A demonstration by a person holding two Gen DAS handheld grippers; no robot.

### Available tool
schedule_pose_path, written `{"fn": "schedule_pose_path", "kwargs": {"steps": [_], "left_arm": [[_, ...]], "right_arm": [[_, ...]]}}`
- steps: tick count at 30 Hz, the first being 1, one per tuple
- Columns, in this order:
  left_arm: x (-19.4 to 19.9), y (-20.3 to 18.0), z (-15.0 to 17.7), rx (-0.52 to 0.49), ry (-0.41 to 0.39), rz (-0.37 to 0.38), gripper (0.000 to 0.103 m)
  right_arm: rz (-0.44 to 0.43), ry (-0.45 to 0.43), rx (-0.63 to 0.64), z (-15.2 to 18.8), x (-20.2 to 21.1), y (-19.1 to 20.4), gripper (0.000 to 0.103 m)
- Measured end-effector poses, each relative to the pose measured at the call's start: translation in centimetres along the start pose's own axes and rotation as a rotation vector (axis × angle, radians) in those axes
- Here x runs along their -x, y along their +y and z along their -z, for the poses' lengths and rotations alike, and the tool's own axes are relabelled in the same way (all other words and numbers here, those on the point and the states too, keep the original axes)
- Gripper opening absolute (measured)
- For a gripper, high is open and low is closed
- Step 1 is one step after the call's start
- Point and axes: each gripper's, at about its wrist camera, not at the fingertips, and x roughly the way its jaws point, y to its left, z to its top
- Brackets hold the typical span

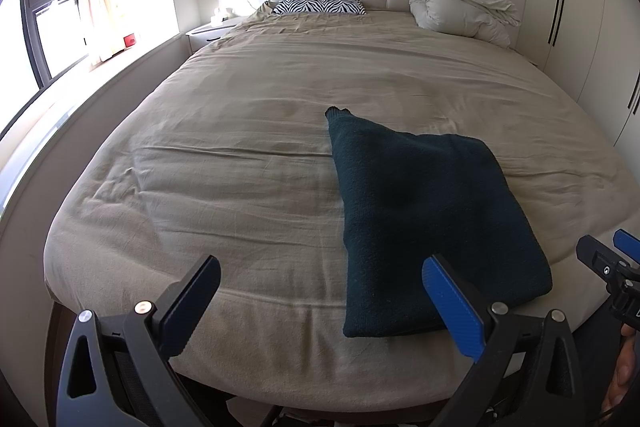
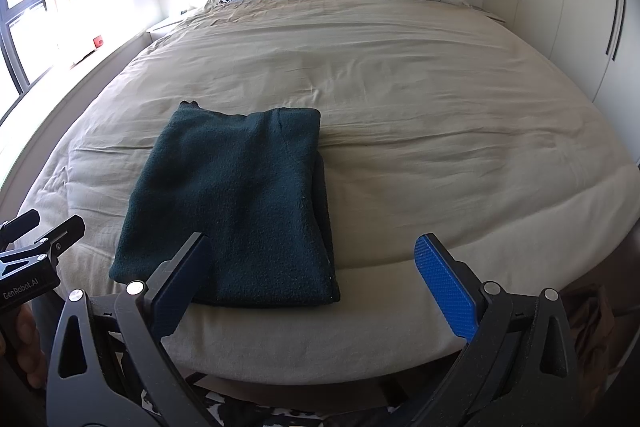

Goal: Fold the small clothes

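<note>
Folded dark green fleece garment [image 2: 236,203] lies at the near edge of the bed [image 2: 420,131].
Left gripper [image 1: 324,303] and right gripper [image 2: 320,287] hover spread and empty; a final fold or removal likely follows.

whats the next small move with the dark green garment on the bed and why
Probably bring both open grippers down to the near edge of the dark green garment and pinch its two near corners. It lies partly folded on the beige bedcover, a far corner sticking out, and the left gripper and right gripper hold nothing.
</note>
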Motion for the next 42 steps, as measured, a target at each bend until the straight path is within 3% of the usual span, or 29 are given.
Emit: {"fn": "schedule_pose_path", "kwargs": {"steps": [42], "left_arm": [[-0.06,0.17,0.08,-0.002,0.005,-0.003,0.103]], "right_arm": [[-0.007,0.012,-0.001,0.38,-0.36,0.04,0.103]]}}
